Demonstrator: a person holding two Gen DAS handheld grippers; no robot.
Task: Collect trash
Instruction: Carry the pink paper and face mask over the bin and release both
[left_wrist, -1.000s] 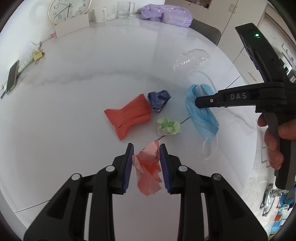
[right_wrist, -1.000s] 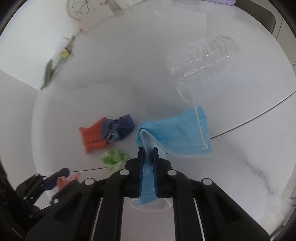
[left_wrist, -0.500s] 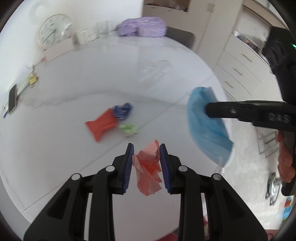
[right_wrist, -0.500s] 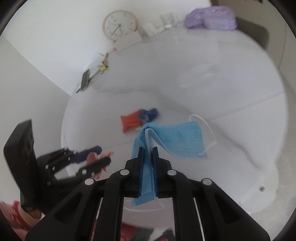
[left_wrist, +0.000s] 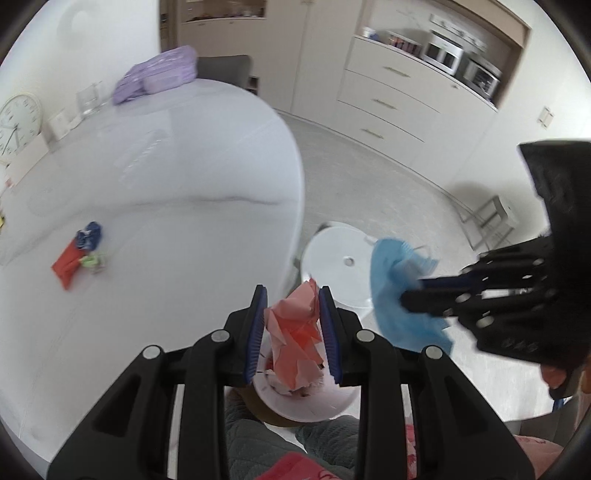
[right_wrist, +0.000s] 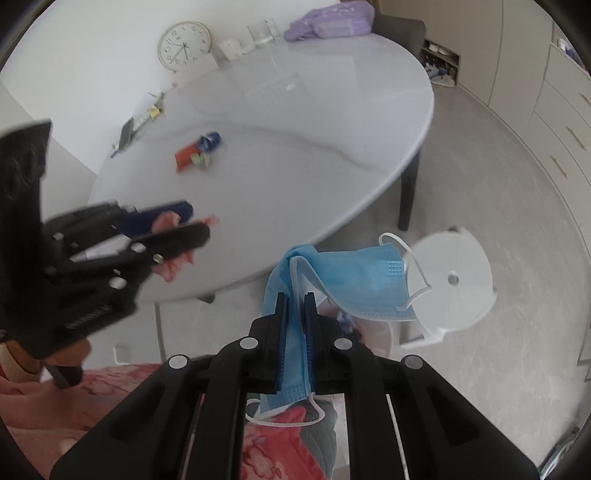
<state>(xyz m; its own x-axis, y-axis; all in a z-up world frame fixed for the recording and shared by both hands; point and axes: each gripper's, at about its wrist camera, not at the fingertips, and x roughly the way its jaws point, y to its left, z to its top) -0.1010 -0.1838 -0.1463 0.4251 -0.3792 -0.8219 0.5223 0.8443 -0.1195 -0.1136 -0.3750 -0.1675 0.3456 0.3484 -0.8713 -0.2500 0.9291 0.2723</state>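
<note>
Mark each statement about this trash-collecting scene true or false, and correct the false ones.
1. The left gripper is shut on a crumpled pink paper. True.
2. The right gripper is empty. False: its jaws are shut on a blue face mask.
3. Red, blue and green scraps lie on the table. True.
4. The face mask lies flat on the table. False: it hangs from the right gripper, beyond the table's edge, above the floor.
5. A white stool stands on the floor beside the table. True.
6. The clock lies on the floor. False: it stands at the table's far edge by the wall.
</note>
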